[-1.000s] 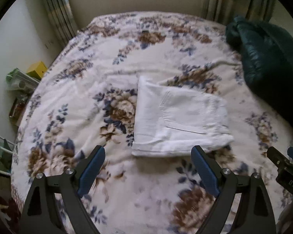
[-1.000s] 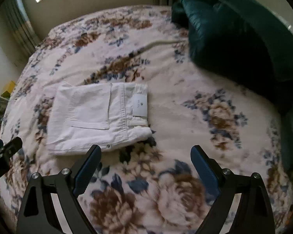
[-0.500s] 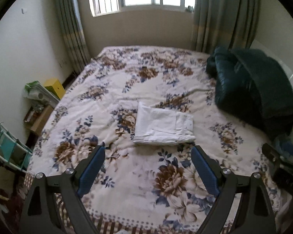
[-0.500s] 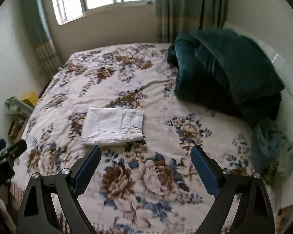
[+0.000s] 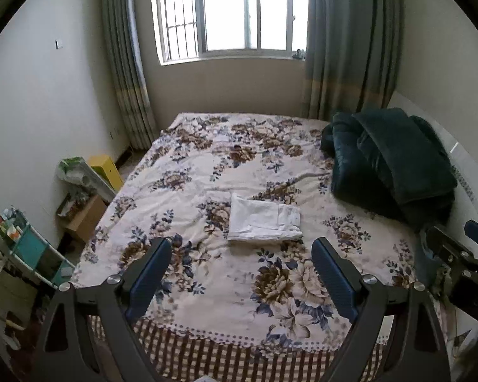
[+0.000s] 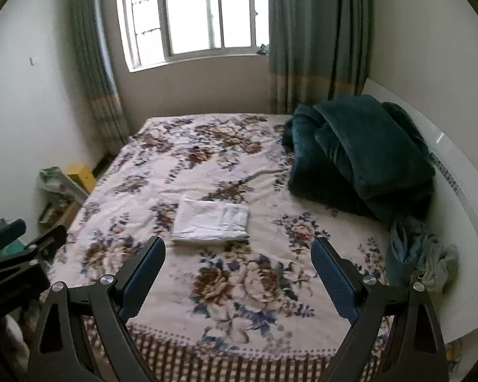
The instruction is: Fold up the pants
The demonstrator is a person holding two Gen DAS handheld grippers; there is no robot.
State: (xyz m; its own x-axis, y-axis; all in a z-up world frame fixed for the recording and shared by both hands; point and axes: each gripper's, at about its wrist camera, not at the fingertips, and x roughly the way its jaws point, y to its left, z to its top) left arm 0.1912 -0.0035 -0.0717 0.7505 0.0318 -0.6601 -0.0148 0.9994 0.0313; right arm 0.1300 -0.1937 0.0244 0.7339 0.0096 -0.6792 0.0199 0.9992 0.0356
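The white pants (image 5: 264, 222) lie folded into a flat rectangle in the middle of the floral bed (image 5: 207, 286); they also show in the right wrist view (image 6: 212, 222). My left gripper (image 5: 240, 273) is open and empty, held back over the foot of the bed, well short of the pants. My right gripper (image 6: 237, 273) is open and empty too, equally far back. The right gripper shows at the right edge of the left wrist view (image 5: 455, 254), the left gripper at the left edge of the right wrist view (image 6: 22, 248).
A dark green folded blanket (image 5: 392, 159) lies at the bed's right by the white headboard (image 6: 462, 191). Bluish clothes (image 6: 417, 254) are heaped below it. Boxes and a yellow box (image 5: 106, 167) stand left of the bed, a teal shelf (image 5: 25, 248) nearer. Window and curtains are behind.
Both grippers have pulled back and up from close over the pants to beyond the foot of the bed. The pants have stayed folded in place.
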